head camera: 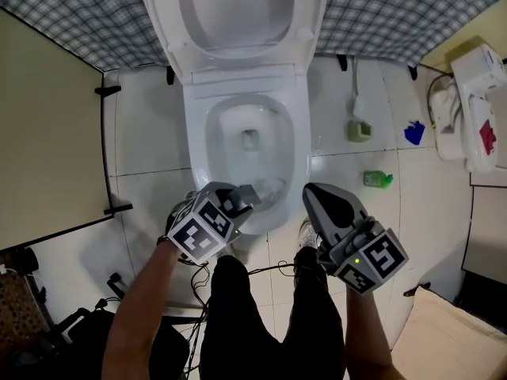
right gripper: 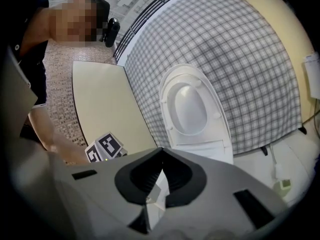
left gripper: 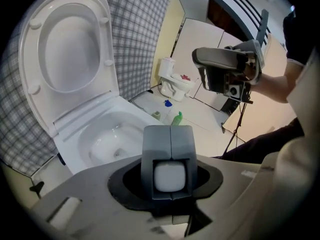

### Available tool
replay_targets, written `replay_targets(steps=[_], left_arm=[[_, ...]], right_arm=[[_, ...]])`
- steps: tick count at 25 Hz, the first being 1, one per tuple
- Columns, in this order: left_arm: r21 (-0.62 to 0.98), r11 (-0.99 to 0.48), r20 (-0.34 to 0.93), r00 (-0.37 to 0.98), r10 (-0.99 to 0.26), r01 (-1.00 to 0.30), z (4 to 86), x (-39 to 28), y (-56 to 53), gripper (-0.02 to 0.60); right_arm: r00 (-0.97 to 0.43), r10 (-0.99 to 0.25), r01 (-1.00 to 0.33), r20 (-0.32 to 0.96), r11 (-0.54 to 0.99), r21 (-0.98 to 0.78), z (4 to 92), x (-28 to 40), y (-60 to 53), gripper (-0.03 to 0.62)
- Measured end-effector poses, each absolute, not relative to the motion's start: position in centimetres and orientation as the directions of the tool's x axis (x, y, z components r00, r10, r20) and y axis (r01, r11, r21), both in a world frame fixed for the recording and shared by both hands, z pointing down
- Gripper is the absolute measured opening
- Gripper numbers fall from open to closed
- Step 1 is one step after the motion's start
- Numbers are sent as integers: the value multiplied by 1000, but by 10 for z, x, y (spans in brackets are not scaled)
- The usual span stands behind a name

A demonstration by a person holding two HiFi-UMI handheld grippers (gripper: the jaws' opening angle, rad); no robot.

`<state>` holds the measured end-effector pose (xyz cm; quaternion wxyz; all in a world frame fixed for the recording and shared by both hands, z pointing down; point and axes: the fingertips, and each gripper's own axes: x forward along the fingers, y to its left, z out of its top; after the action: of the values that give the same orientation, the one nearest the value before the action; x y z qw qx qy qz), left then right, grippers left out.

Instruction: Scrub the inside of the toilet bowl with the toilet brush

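**Head view.** Main item: toilet bowl [head camera: 207, 137], seat and lid raised, water at the bottom. The left gripper [head camera: 247, 195] hangs over the bowl's near rim. Its jaws clamp what I take for the toilet brush [head camera: 271, 188], a pale blurred shape just past the tips and not yet down in the bowl. The right gripper [head camera: 321, 200] is beside it, jaws pressed together and empty.
- Risk: the brush strikes the rim or flicks water onto the tiles. The idle right gripper is near enough to be knocked.
- Writing: a green bottle [head camera: 378, 179] stands on the floor, label unreadable.

**Left gripper view.** The jaws are closed round a white, rounded-square brush handle [left gripper: 170, 176], judged to be seen end-on. The bowl lies beyond.
- Risk: the hold is only on the handle's end, so hard scrubbing could twist it loose.
- Writing: none.

**Right gripper view.** The jaws meet in a narrow seam with nothing held. The raised lid [right gripper: 190, 109] is ahead.
- Writing: the marker cube [right gripper: 107, 146] bears patterns only, no text.
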<state>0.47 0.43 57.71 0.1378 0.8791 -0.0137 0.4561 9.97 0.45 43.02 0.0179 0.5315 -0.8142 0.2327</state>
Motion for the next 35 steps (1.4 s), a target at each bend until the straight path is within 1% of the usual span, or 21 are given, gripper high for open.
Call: replay_targets(steps=[7,12,16,20,24,28,35], left_arm=[[236,-970,845,506,175,-58,570,-35,10,173],[219,-975,872,454,184,-25,566,-56,1,173],[222,-974,867,465,179,-40,570,-52,4,173],[246,-965,843,511,170,-85,575,-37,7,173],[236,-963,813,570,120,-134,578,-14,2,173],[183,-961,795,607,20,-209,583,13,-9,173],[96,-920,780,603,-167,-380,592,39,-45,173]], right_arm=[[-464,-845,-859,265,358,-366,427,72,-2,0],[-474,-838,-854,270,363,-373,430,61,-2,0],[-473,-838,-854,272,360,-375,432,61,0,0],[-466,-839,-858,281,351,-375,434,68,2,0],[-447,-849,-867,280,334,-371,434,83,2,0],[-448,-850,-863,278,331,-382,433,91,4,0],[-434,-856,-869,282,314,-383,434,116,3,0]])
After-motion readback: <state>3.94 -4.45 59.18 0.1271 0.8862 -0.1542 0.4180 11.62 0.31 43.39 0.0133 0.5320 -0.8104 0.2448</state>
